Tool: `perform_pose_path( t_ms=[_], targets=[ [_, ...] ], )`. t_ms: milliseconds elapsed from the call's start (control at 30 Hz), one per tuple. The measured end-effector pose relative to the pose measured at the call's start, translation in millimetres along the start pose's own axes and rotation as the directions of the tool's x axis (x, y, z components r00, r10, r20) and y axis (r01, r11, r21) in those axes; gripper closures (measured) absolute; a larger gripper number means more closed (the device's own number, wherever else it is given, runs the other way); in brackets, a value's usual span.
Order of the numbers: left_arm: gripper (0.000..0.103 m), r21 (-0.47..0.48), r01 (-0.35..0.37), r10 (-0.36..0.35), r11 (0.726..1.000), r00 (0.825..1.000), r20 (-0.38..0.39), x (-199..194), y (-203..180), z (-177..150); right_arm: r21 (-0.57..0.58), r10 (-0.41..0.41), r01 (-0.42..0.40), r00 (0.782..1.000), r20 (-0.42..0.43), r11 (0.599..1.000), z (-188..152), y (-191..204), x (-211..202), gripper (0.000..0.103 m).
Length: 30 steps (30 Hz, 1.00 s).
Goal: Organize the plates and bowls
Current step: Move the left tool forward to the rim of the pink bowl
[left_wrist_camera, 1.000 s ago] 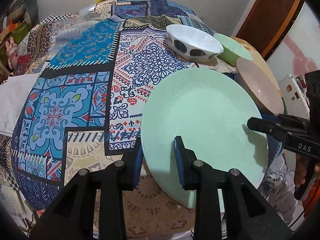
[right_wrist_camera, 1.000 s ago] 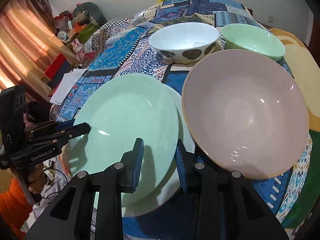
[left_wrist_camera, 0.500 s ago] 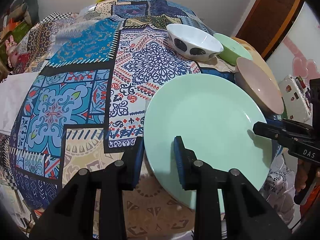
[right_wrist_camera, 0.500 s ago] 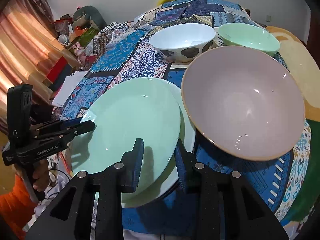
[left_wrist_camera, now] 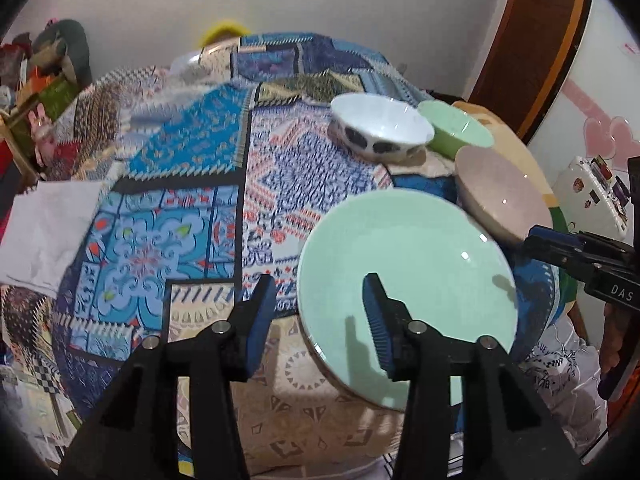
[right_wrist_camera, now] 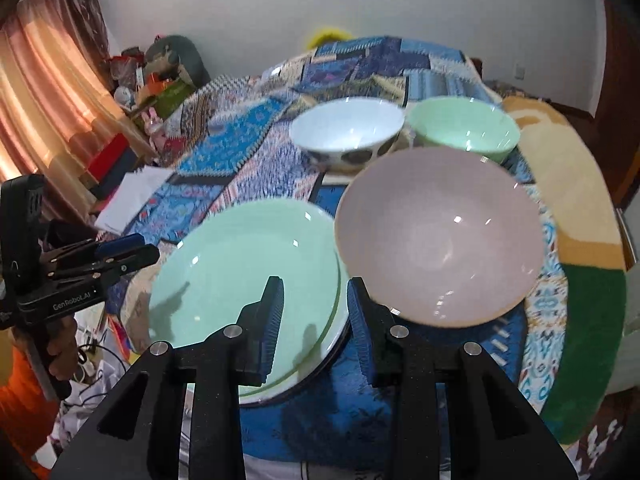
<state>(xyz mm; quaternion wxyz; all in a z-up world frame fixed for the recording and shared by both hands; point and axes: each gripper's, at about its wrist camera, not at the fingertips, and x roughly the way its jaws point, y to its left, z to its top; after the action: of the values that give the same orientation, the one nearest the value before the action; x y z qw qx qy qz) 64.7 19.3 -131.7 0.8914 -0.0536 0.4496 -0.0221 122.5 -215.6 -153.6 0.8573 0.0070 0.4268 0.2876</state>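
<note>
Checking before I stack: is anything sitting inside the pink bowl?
No, the pink bowl shows only its bare glossy inside in the right wrist view.

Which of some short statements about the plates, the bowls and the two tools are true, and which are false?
1. The left tool is open and holds nothing. True.
2. The round mint-green plate lies on another plate. True.
3. The large pale pink bowl stands inside the small green bowl. False: they are apart.
4. The white bowl with dark spots is upside down. False: it stands upright.
5. The right tool grips the pink bowl. False: it is open.
</note>
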Motion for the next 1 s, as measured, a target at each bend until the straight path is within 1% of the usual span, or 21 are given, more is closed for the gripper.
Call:
perform_pose_path(
  t_ms=[133,200,267,467,533,600,700,800,1000],
  targets=[
    [0.048,0.022,-0.006,0.005,1.000,0.999,0.037,-7,-14,11,-0.013,-0.020,0.021,0.998,0.057,1.000,5,-2,-13,0.072],
    [0.043,0.033,-0.004,0.003,0.999,0.999,0.050,-9,-20,15,-0.015,-0.029,0.030,0.997,0.077,0.999,7,-5,-18,0.069],
    [0.040,0.045,-0.003,0.000,0.999,0.998,0.064,-9,-29,20,-0.013,-0.040,0.042,0.994,0.097,0.999,8,-9,-23,0.068],
    [0.030,0.080,0.024,-0.030,0.997,0.997,0.071,2,-59,37,0.019,-0.081,0.079,0.986,0.148,0.997,10,-32,-35,0.057],
    [0.026,0.090,0.035,-0.041,0.995,0.997,0.067,8,-69,43,0.038,-0.105,0.100,0.981,0.165,0.994,10,-43,-39,0.050],
    [0.022,0.099,0.044,-0.050,0.994,0.997,0.066,13,-78,47,0.057,-0.125,0.117,0.975,0.181,0.991,10,-53,-41,0.048],
    [0.022,0.111,0.058,-0.064,0.992,0.997,0.047,26,-91,54,0.075,-0.152,0.140,0.970,0.188,0.987,9,-65,-41,0.047],
    [0.022,0.114,0.070,-0.074,0.991,0.997,0.030,39,-101,62,0.104,-0.163,0.145,0.969,0.184,0.984,8,-78,-38,0.047],
    [0.022,0.124,0.076,-0.076,0.989,0.997,0.001,68,-119,73,0.131,-0.191,0.168,0.964,0.187,0.977,5,-93,-30,0.047]
  ],
)
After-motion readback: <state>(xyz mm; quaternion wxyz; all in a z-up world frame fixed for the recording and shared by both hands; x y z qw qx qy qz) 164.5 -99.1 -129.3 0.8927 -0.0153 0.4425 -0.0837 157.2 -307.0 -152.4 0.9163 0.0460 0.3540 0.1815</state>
